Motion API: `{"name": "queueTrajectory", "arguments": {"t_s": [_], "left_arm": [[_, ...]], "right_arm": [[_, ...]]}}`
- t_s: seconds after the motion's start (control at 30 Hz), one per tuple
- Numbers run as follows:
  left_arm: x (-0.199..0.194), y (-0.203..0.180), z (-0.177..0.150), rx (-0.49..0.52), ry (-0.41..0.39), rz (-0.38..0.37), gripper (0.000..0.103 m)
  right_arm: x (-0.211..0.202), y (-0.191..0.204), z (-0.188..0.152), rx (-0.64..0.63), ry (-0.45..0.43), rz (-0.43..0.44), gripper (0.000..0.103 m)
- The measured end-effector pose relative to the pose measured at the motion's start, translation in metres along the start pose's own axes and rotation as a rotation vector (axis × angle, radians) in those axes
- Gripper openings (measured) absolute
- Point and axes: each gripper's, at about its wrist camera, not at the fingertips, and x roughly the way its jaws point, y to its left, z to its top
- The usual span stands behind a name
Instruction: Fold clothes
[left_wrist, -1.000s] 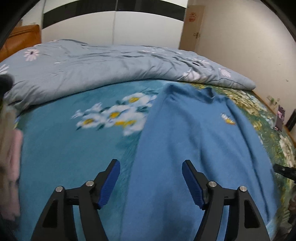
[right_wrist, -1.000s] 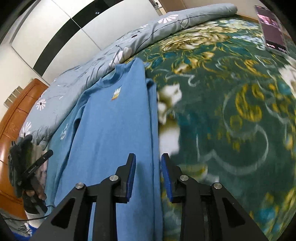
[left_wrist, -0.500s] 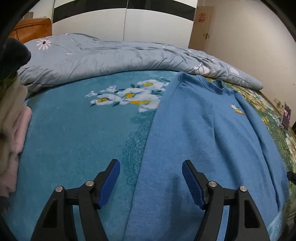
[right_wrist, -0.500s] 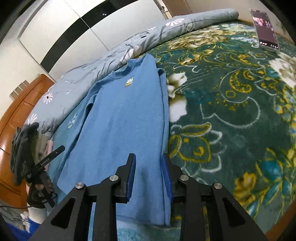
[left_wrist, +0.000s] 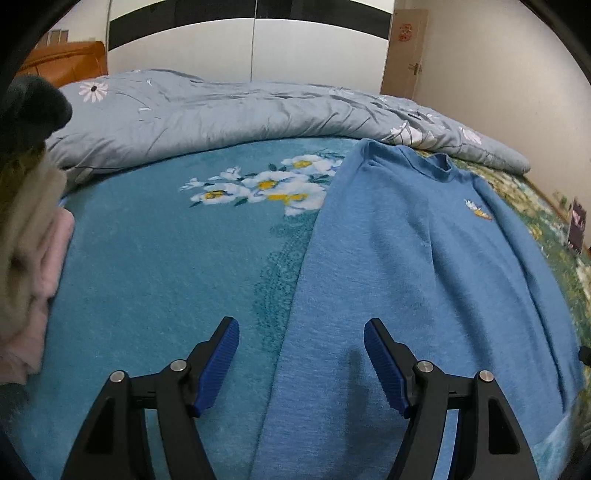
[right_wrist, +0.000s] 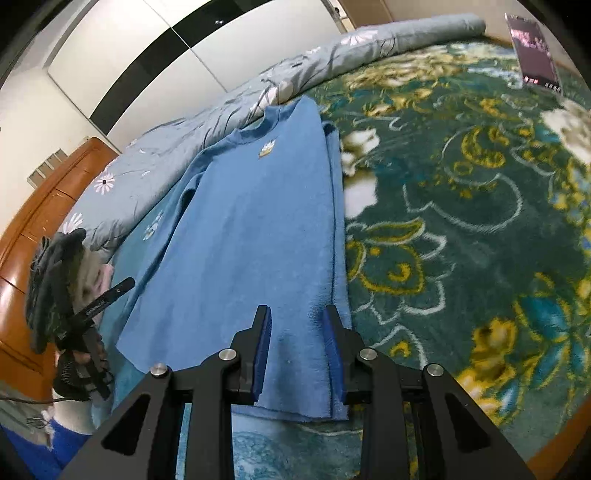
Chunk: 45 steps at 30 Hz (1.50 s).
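Right wrist view: the blue sweater is laid flat on the bed, both sleeves folded in (body still full length). Nothing is gripped by the spread left tongs or parted right tongs.

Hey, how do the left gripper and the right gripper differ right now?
The left gripper has its jaws spread wide; the right gripper has a narrower gap. The left straddles the blue sweater's left edge, half over the blanket; the right sits over the sweater's hem corner. Both are open and hold nothing.
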Motion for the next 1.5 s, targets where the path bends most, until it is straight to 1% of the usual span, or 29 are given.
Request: {"name": "queueTrajectory", "arguments": {"t_s": [0.03, 0.1, 0.13, 0.2, 0.3, 0.43, 0.53, 0.6, 0.67, 0.77, 0.87, 0.93, 1.0, 1.1, 1.17, 1.2, 1.23, 1.27, 1.3, 1.37, 1.43, 1.47, 1.5], "left_arm": [[0.001, -0.001, 0.0, -0.001, 0.007, -0.002, 0.074], [0.001, 0.0, 0.001, -0.017, 0.011, -0.005, 0.074], [0.001, 0.0, 0.002, -0.027, 0.011, -0.007, 0.074], [0.001, 0.002, 0.004, -0.053, 0.009, -0.003, 0.074], [0.003, 0.007, 0.01, -0.087, 0.02, 0.012, 0.074], [0.002, 0.014, 0.014, -0.124, 0.014, 0.022, 0.074], [0.004, 0.016, 0.015, -0.124, 0.026, 0.035, 0.074], [0.006, 0.017, 0.016, -0.124, 0.034, 0.043, 0.074], [0.008, 0.018, 0.017, -0.124, 0.043, 0.052, 0.074], [0.011, 0.02, 0.018, -0.124, 0.055, 0.065, 0.074], [0.014, 0.021, 0.02, -0.125, 0.068, 0.078, 0.074], [0.015, 0.022, 0.02, -0.127, 0.076, 0.085, 0.074], [0.016, 0.025, 0.021, -0.137, 0.081, 0.084, 0.074], [0.017, 0.026, 0.021, -0.14, 0.092, 0.074, 0.074], [0.018, 0.025, 0.019, -0.138, 0.102, 0.063, 0.074], [0.019, 0.024, 0.018, -0.135, 0.108, 0.055, 0.074], [0.021, 0.022, 0.017, -0.128, 0.114, 0.049, 0.074], [0.022, 0.021, 0.016, -0.121, 0.12, 0.042, 0.073], [0.023, 0.019, 0.015, -0.115, 0.126, 0.035, 0.072], [0.026, 0.015, 0.013, -0.101, 0.139, 0.029, 0.066], [0.026, 0.011, 0.013, -0.086, 0.141, 0.031, 0.059], [0.027, 0.009, 0.013, -0.079, 0.143, 0.03, 0.056], [0.026, 0.008, 0.013, -0.074, 0.143, 0.025, 0.051]], "right_arm": [[0.002, 0.0, -0.001, 0.005, 0.005, 0.009, 0.029], [0.003, 0.0, -0.001, 0.018, 0.005, 0.015, 0.018], [0.003, -0.001, 0.0, 0.028, 0.004, 0.015, 0.005], [-0.001, -0.006, 0.006, 0.046, -0.008, 0.029, 0.002], [-0.02, -0.017, 0.024, 0.031, -0.055, -0.012, 0.002], [-0.053, -0.046, 0.07, 0.006, -0.145, -0.178, 0.002], [-0.079, -0.065, 0.1, -0.002, -0.228, -0.313, 0.002], [-0.088, -0.078, 0.117, -0.006, -0.268, -0.405, 0.002], [-0.094, -0.096, 0.136, -0.013, -0.298, -0.533, 0.002], [-0.093, -0.127, 0.155, 0.029, -0.303, -0.641, 0.002], [-0.081, -0.156, 0.166, 0.071, -0.263, -0.696, 0.001], [-0.072, -0.168, 0.169, 0.089, -0.233, -0.719, 0.001], [-0.063, -0.173, 0.17, 0.099, -0.208, -0.718, 0.001], [-0.058, -0.168, 0.173, 0.074, -0.185, -0.711, 0.002], [-0.062, -0.159, 0.174, 0.052, -0.192, -0.707, 0.003], [-0.065, -0.154, 0.174, 0.041, -0.2, -0.72, 0.005], [-0.07, -0.146, 0.174, 0.029, -0.214, -0.741, 0.01], [-0.076, -0.138, 0.173, 0.026, -0.234, -0.747, 0.016], [-0.081, -0.129, 0.171, 0.022, -0.255, -0.735, 0.018], [-0.087, -0.11, 0.163, 0.002, -0.281, -0.697, 0.022], [-0.089, -0.09, 0.154, -0.024, -0.296, -0.651, 0.022], [-0.087, -0.082, 0.15, -0.038, -0.292, -0.63, 0.022], [-0.084, -0.074, 0.145, -0.052, -0.285, -0.607, 0.022]]}}
